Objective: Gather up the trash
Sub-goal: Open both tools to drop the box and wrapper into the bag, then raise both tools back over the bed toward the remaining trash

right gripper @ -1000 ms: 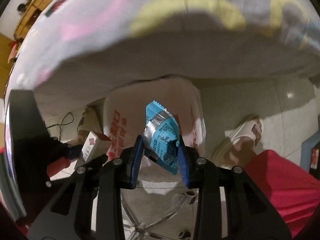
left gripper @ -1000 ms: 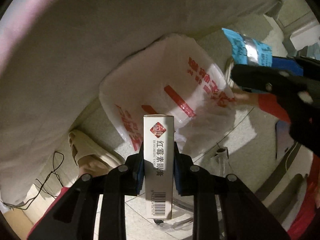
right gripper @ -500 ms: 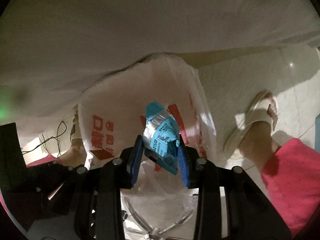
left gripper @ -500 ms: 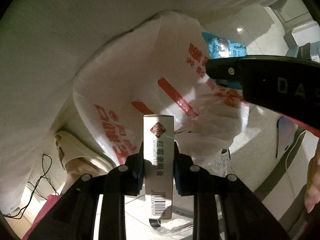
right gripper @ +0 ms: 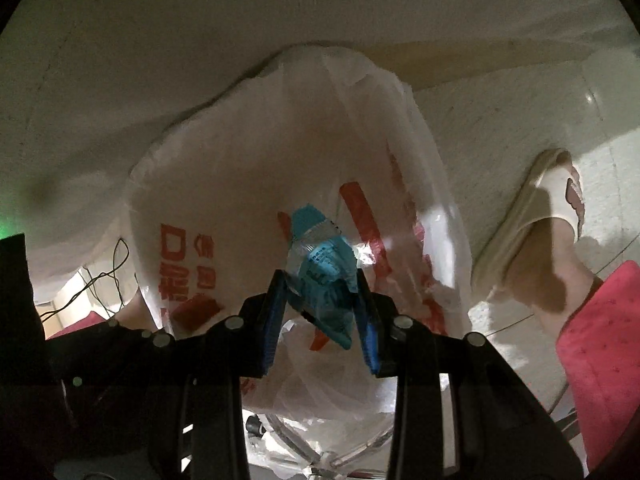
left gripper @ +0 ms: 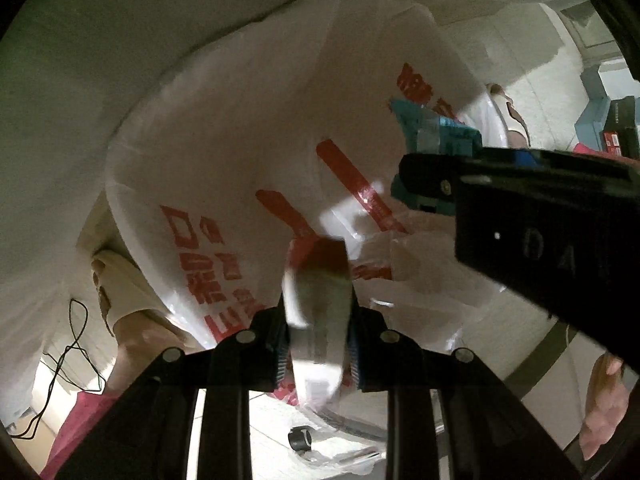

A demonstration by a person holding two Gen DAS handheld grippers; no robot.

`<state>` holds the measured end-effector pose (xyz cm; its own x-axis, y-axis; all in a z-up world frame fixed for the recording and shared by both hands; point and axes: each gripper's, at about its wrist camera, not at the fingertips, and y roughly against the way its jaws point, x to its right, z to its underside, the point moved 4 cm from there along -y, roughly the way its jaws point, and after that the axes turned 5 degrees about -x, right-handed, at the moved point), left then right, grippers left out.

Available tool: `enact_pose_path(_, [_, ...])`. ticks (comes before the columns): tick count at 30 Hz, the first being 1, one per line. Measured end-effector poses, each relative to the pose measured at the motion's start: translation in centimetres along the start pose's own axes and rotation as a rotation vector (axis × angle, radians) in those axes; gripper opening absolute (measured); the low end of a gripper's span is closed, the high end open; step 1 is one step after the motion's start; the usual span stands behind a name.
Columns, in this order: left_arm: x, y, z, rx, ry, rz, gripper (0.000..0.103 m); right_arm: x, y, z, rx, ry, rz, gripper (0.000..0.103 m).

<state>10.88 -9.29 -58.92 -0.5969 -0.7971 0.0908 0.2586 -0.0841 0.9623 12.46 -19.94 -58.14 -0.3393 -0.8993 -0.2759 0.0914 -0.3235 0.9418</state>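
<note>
In the left wrist view, a black cable [left gripper: 78, 332] lies on the floor at 8 o'clock, beside a foot in a cream slipper [left gripper: 116, 280]. The left gripper [left gripper: 318, 336] pinches a small box [left gripper: 316, 320], blurred, between its 2 blue pads at 6 o'clock. Past it, filling the centre, is a white plastic bag [left gripper: 260, 152] with red print, its mouth facing the camera. At 3 o'clock the right gripper [left gripper: 424, 184] reaches in, clamped on a blue wrapper [left gripper: 432, 136] over the bag.

In the right wrist view, the same bag [right gripper: 248, 184] fills the centre, the wrapper [right gripper: 324, 276] pinched just below it, and another slipper [right gripper: 536, 216] stands at 3 o'clock.
</note>
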Motion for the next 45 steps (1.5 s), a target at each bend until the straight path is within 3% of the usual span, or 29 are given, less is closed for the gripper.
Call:
enact_pose_path(1, [-0.1,0.0,-0.1,0.001,0.005,0.004,0.027,0.0,-0.1,0.0,-0.003,0.001,-0.005,0.034])
enact_pose_path(2, [-0.2,-0.1,-0.1,0.001,0.014,0.009,0.035,0.0,-0.2,0.0,-0.01,0.003,-0.01,0.037])
enact_pose_path(4, [-0.3,-0.1,-0.2,0.004,0.025,0.032,0.049,0.1,-0.1,0.1,-0.003,0.001,-0.006,0.055])
enact_pose_path(6, [-0.4,0.2,-0.2,0.012,0.037,0.037,0.06,0.1,0.1,0.1,0.003,0.012,0.01,0.056])
enact_pose_path(15, [0.1,3.7,1.3,0.045,0.041,-0.01,0.064,-0.2,3.1,1.5,0.033,0.016,0.029,0.056])
enact_pose_path(20, [0.2,7.1,3.3,0.106,0.048,-0.022,0.069,-0.4,6.8,3.1,0.093,0.017,0.03,0.064])
enact_pose_path(25, [0.7,11.7,6.6,0.186,0.046,-0.062,0.073,-1.8,12.7,5.8,0.177,0.093,0.016,0.066])
enact_pose_path(29, [1.5,15.9,9.5,0.202,0.026,-0.11,0.075,-3.5,18.5,8.2,0.273,0.203,0.007,0.078])
enact_pose_path(32, [2.0,20.9,11.6,0.274,0.049,-0.142,0.079,-5.7,23.9,10.2,0.375,0.333,0.053,0.084])
enact_pose_path(37, [1.7,27.6,13.6,0.32,0.099,-0.073,0.081,-8.7,31.9,12.2,0.467,0.543,0.103,0.09])
enact_pose_path(42, [0.4,35.1,15.3,0.394,0.134,-0.108,0.086,-10.8,40.0,13.8,0.568,0.68,0.131,0.09])
enact_pose_path(45, [-0.8,38.9,15.9,0.418,0.143,-0.082,0.087,-11.7,44.8,14.1,0.619,0.744,0.106,0.09])
